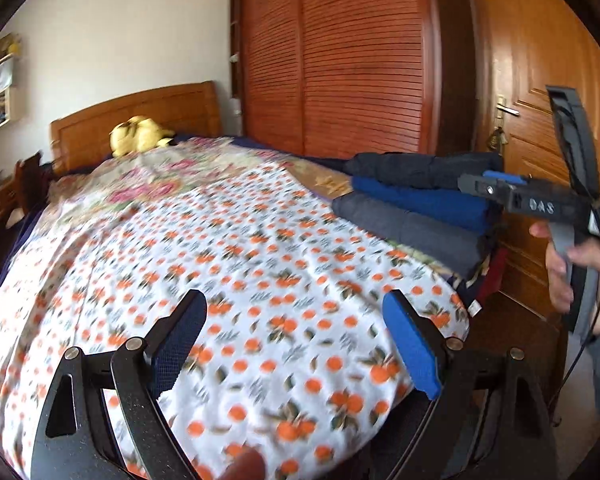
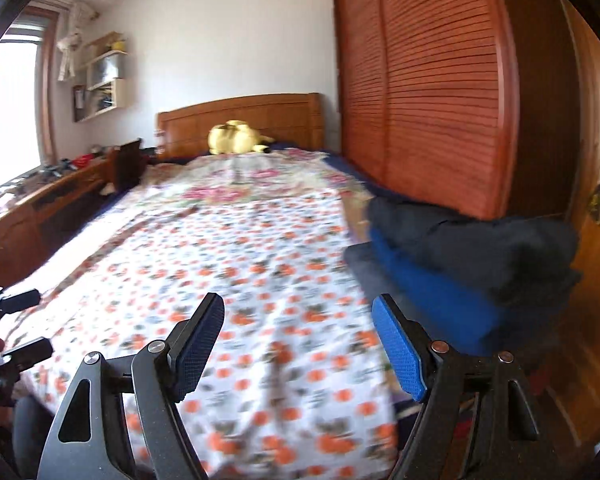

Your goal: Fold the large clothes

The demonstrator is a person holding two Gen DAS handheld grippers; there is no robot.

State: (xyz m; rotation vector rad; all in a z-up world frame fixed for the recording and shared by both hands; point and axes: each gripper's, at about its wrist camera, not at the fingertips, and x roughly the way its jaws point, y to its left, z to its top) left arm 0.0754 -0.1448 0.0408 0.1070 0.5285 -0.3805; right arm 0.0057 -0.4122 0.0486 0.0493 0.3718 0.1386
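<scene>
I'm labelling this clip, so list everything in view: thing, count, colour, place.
orange-print cloth: one, white with oranges, spread over the bed.
floral sheet: one, pink and cream, beyond it.
folded clothes: one stack, black, blue, grey, bed's right edge.
plush toy: one, yellow, at the headboard.
wardrobe: one, reddish louvred wood, right.
door: one, wooden, far right.
wall shelf: one, pale, left wall.
left gripper: fingers open, empty.
right gripper: fingers open, empty.
</scene>
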